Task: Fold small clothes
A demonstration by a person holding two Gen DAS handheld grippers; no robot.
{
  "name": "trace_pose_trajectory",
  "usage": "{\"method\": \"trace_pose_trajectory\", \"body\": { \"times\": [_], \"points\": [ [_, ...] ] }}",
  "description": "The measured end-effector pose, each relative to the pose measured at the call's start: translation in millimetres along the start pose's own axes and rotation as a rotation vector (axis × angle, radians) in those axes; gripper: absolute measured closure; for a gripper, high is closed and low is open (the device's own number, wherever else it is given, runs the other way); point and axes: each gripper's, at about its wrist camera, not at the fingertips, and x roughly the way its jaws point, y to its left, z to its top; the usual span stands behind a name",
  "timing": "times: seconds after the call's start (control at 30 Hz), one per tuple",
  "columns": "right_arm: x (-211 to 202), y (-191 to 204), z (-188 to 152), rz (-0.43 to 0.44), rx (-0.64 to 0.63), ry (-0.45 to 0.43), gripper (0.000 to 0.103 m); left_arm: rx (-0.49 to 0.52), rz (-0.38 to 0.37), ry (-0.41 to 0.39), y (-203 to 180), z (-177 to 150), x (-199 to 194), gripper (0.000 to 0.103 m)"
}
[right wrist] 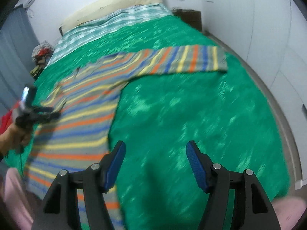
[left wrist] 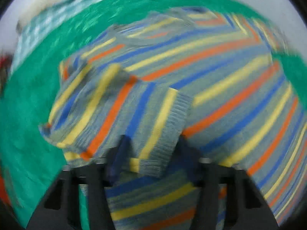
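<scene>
Currently a sleeve cuff [left wrist: 168, 122] of the striped sweater [right wrist: 80, 107], spread on the green bedspread [right wrist: 191, 115], is gripped by the left gripper [left wrist: 153, 153] and folded inward. The right gripper [right wrist: 155, 164] is held wide open, empty; the far sleeve [right wrist: 191, 60] likely must be folded next.

Ribbed knit striped sweater [left wrist: 191, 72] on slightly shiny green bedspread [right wrist: 191, 115] (matt black plastic gripper frames, textured blue pads [right wrist: 195, 163]).
</scene>
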Motion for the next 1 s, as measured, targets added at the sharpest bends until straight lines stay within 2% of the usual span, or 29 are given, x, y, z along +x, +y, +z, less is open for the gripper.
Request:
{"method": "trace_pose_trajectory", "body": {
  "times": [0.07, 0.17, 0.2, 0.23, 0.27, 0.3, 0.37, 0.43, 0.5, 0.6, 0.77, 0.83, 0.87, 0.9, 0.93, 0.97, 1.0],
  "points": [
    [-1.1, 7.7, -8.5, 0.004, -0.031, 0.004, 0.038, -0.135, -0.032, -0.022, 27.8, 3.2, -13.5, 0.101],
    [-4.5, 11.2, -16.9, -0.029, -0.072, -0.011, 0.038, -0.376, -0.041, -0.159, 94.7, -0.6, -57.9, 0.101],
    [-2.1, 10.4, -12.5, -0.029, -0.066, -0.012, 0.038, -0.506, -0.019, -0.207, 132.9, -8.8, -74.8, 0.101],
    [-2.3, 8.9, -12.1, -0.026, -0.054, -0.014, 0.038, -0.592, 0.005, -0.227, 158.0, -17.0, -83.1, 0.101],
    [-1.6, 8.4, -12.5, -0.019, -0.044, -0.017, 0.038, -0.731, 0.067, -0.237, 198.7, -33.0, -90.7, 0.101],
    [-0.6, 8.6, -11.7, -0.016, -0.044, -0.019, 0.038, -0.853, 0.128, -0.223, 234.0, -50.9, -92.2, 0.101],
    [5.6, 11.1, -11.3, -0.012, -0.053, -0.007, 0.038, -1.004, 0.178, -0.171, 278.8, -80.2, -85.5, 0.101],
    [13.2, 13.0, -11.1, -0.004, -0.053, 0.013, 0.038, -1.049, 0.215, -0.119, 300.5, -99.4, -76.7, 0.101],
    [19.4, 15.1, -10.8, 0.003, -0.049, 0.028, 0.038, -1.037, 0.231, -0.085, 305.1, -108.8, -69.7, 0.102],
    [25.9, 18.3, -10.5, -0.002, -0.056, 0.041, 0.038, -1.013, 0.241, -0.067, 297.5, -101.2, -60.7, 0.102],
    [33.9, 17.5, -12.3, -0.02, -0.053, 0.062, 0.038, -0.994, 0.321, -0.024, 307.9, -101.3, -52.6, 0.102],
    [36.8, 14.0, -12.2, -0.023, -0.043, 0.069, 0.038, -0.992, 0.316, -0.013, 314.9, -104.3, -50.2, 0.102],
    [37.0, 12.8, -12.7, -0.025, -0.038, 0.071, 0.038, -0.981, 0.281, -0.014, 317.2, -104.3, -49.4, 0.101],
    [37.5, 12.0, -12.9, -0.025, -0.036, 0.074, 0.038, -0.965, 0.248, -0.011, 319.8, -103.9, -49.6, 0.093],
    [37.8, 11.8, -13.0, -0.025, -0.037, 0.075, 0.038, -0.963, 0.246, -0.019, 321.0, -106.8, -54.6, 0.089],
    [38.0, 12.1, -13.0, -0.026, -0.039, 0.073, 0.038, -0.979, 0.255, -0.033, 323.2, -113.3, -61.0, 0.066],
    [38.0, 12.2, -12.8, -0.025, -0.04, 0.072, 0.038, -0.997, 0.249, -0.051, 325.5, -119.0, -65.5, 0.036]
  ]
}}
